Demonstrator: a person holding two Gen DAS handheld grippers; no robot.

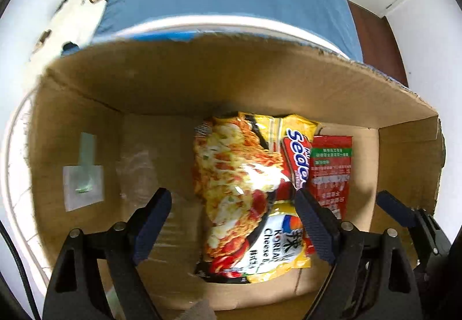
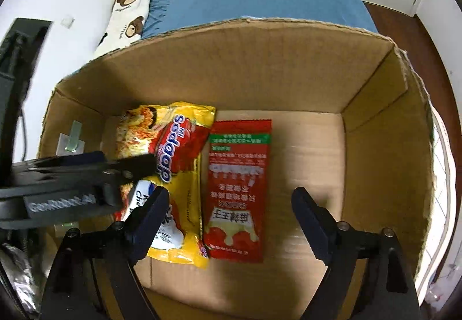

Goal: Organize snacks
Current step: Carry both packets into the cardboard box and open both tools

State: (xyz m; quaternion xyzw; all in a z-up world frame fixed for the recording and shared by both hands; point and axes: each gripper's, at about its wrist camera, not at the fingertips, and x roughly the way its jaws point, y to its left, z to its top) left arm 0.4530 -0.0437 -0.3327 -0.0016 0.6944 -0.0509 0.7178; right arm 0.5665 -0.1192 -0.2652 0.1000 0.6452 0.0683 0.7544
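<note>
Cardboard box (image 2: 260,65), yellow noodle packet (image 2: 184,175) touching red packet (image 2: 238,190), lying flat inside

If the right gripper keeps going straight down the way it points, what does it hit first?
Probably the red packet lying flat in the cardboard box, near its right edge; the open right gripper might instead meet bare box floor. Depth is unclear.

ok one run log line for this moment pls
stage: packing | left gripper: open over yellow noodle packet | right gripper: open over red sauce packet | both packets flat in brown cardboard box
</note>
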